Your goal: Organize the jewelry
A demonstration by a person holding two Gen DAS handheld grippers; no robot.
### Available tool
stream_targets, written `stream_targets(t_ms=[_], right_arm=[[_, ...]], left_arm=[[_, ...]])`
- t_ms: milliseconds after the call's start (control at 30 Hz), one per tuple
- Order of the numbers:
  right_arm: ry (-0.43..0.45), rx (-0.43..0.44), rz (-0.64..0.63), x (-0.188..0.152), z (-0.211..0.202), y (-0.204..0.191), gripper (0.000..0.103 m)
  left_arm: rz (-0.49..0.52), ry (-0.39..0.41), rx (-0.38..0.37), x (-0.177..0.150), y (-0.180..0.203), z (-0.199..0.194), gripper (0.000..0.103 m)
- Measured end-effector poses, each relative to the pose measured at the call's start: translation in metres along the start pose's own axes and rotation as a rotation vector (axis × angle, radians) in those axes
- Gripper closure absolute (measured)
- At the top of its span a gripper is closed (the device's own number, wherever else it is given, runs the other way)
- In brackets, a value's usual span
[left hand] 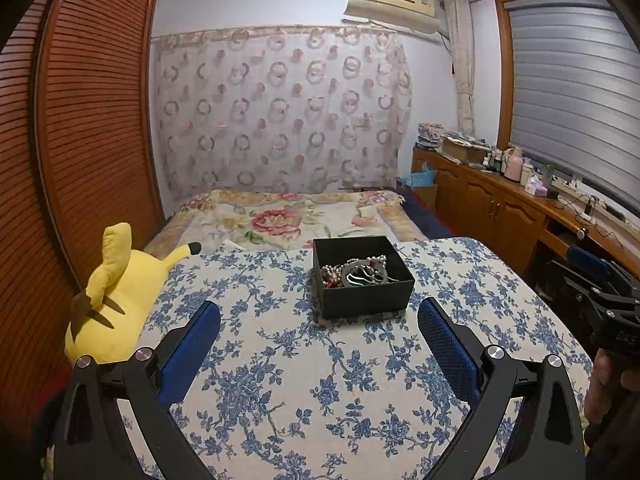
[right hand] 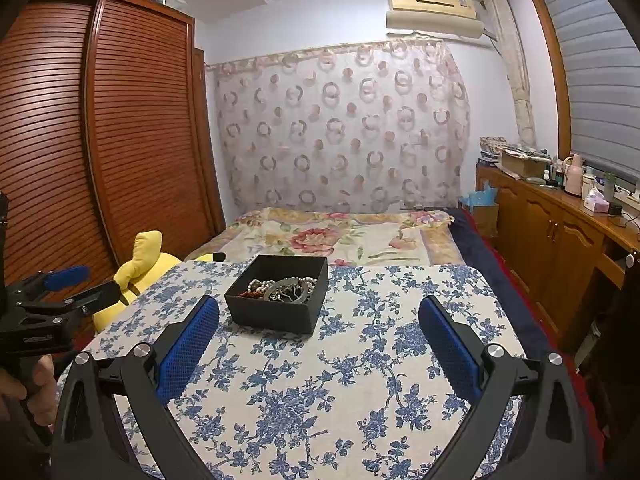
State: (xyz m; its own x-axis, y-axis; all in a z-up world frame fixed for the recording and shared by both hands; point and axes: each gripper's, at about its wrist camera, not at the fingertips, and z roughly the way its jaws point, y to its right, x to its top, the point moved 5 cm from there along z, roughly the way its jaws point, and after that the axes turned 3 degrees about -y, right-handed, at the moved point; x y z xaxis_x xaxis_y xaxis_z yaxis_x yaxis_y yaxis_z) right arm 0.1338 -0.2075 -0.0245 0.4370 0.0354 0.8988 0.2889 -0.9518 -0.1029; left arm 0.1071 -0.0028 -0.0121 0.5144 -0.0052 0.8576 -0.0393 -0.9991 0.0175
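A black open box point(left hand: 362, 292) stands on the blue-flowered tablecloth point(left hand: 280, 380) near the table's far edge. In it lie pearl and red bead strands with a grey hair comb point(left hand: 362, 274). The box also shows in the right wrist view point(right hand: 276, 312), with the jewelry point(right hand: 280, 288) inside. My left gripper point(left hand: 320, 320) is open and empty, hovering just short of the box. My right gripper point(right hand: 320, 320) is open and empty, to the right of the box and a little nearer. Each gripper shows at the edge of the other's view, the right one point(left hand: 600, 292) and the left one point(right hand: 64, 284).
A yellow plush toy point(left hand: 116, 296) lies off the table's left edge. A bed point(left hand: 288, 216) with a floral cover stands beyond the table. A louvred wooden wardrobe point(left hand: 80, 120) is at the left. A wooden cabinet point(left hand: 500, 200) with clutter runs along the right.
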Motion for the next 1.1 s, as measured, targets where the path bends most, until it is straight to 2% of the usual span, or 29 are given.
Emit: stream_targets(t_ms=[1100], right_arm=[[-0.006,-0.018,0.000,-0.006,0.004,0.001,0.002]], left_arm=[[0.000,0.032,-0.005,0.003,0.005,-0.011,0.007]])
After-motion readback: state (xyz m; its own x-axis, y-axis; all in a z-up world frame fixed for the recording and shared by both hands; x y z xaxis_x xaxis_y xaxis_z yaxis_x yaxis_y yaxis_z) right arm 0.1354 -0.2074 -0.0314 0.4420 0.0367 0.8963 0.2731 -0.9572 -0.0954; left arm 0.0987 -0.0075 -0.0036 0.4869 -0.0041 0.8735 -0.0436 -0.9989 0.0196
